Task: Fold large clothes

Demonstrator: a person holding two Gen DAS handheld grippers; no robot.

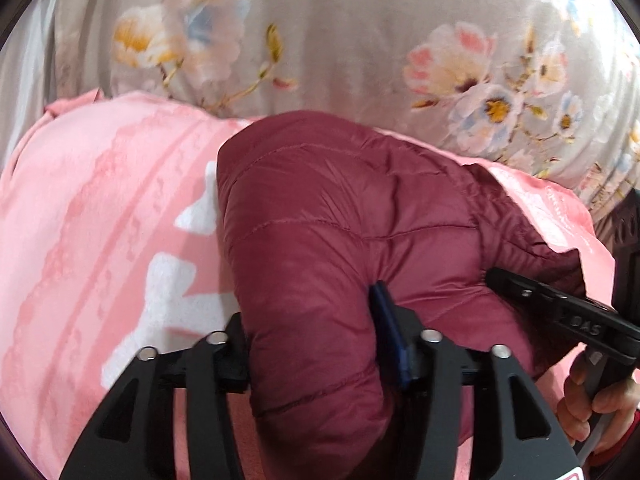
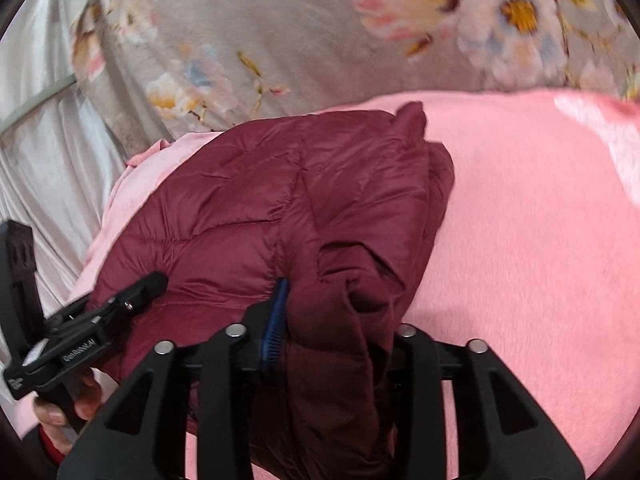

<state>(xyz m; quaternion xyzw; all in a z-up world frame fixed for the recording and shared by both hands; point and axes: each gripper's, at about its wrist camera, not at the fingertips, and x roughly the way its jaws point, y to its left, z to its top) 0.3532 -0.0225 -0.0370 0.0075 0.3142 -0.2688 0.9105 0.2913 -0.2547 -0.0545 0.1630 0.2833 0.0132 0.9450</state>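
Pink blanket [image 2: 540, 240] under maroon jacket [image 1: 340, 220]; floral quilt [image 1: 340, 40] behind; left claw [image 1: 316, 344] and right claw [image 2: 336, 320] both clamp jacket.

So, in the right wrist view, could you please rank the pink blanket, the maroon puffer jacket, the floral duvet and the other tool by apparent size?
1. pink blanket
2. maroon puffer jacket and floral duvet: alike in area, and the duvet is cut off at the frame edge, so unranked
3. left tool, smallest though close to the camera

Shiny quilted jacket [image 1: 360, 216], fuzzy blanket [image 1: 100, 200]
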